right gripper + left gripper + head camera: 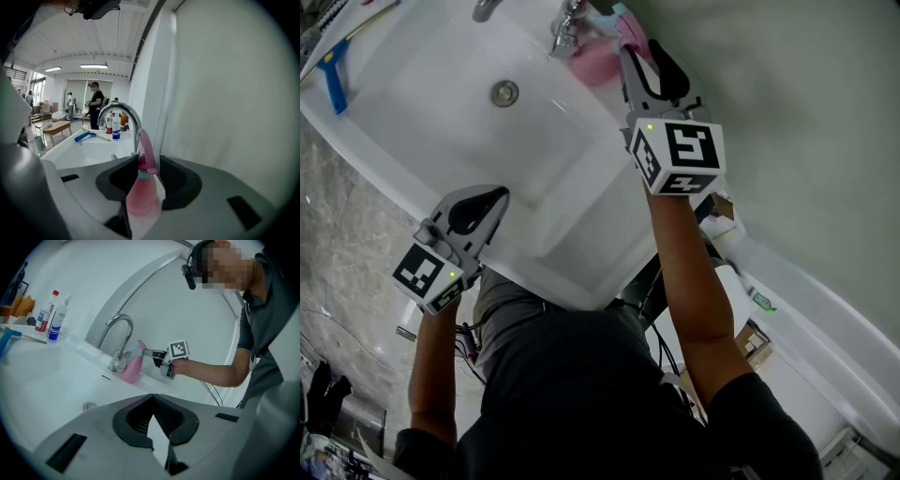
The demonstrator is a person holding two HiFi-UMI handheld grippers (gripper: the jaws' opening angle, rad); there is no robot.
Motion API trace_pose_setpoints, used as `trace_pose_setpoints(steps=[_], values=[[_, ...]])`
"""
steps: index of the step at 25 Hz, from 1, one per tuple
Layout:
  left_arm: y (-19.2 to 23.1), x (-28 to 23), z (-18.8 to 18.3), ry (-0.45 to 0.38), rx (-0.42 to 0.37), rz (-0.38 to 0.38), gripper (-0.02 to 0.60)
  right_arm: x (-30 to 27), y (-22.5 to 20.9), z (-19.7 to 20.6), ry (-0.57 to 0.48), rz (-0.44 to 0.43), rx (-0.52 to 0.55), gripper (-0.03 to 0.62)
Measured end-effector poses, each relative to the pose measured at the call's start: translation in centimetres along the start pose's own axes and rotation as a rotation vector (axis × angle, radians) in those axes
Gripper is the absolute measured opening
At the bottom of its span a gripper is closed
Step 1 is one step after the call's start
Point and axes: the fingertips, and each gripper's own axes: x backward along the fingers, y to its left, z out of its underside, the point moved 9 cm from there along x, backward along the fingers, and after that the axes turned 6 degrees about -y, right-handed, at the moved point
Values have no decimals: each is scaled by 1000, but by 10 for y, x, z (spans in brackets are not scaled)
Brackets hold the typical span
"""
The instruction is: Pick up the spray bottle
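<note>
Head view, left to right: blue squeegee [336,75] lies on the far-left rim, out of play. Left gripper [483,206] hangs over the near edge of the sink [412,103], idle. Left gripper view shows its jaws drawn together at the tips, with only a thin wedge of white basin between them and nothing held. We read that as standby, out of the right arm's way.

Spray bottle [595,64] stands on the far rim, just beside the faucet [115,363] base. It's a tight spot, so it makes sense that the approach comes from the right, away from the spout. Right gripper [642,66] reaches in around the bottle's upper part. Right gripper view has the bottle between the jaws, which are apart, with a sliver of white on its right side. We judge no clamp yet, and the bottle is not lifted.

Materials:
- **Bottle:** translucent pink plastic, cone body tapering to a teal collar, pink trigger head.
- **Sink:** glossy white, smooth, rounded corners.
- **Faucet:** polished metal gooseneck.
- **Jaw pads:** black, ribbed.
</note>
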Motion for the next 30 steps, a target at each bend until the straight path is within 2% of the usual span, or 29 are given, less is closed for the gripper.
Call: trace_pose_setpoints(steps=[4,7,9,20,24,30], values=[[-1,3,2,0,6,-2,3,1,1,-1,7,15,4,140],[-2,5,2,-5,5,-2,3,3,3,-1,6,31,2,109],[-2,5,2,-10,2,-2,3,6,3,-1,4,41,4,66],[-11,11,-5,1,-11,6,3,25,4,-13,-22,47,-1,61],[-23,7,-19,-25,-39,-2,3,46,-7,-37,-68,30,-14,61],[-60,10,-29,-19,-75,11,3,112,-20,-90,-149,18,-38,61]])
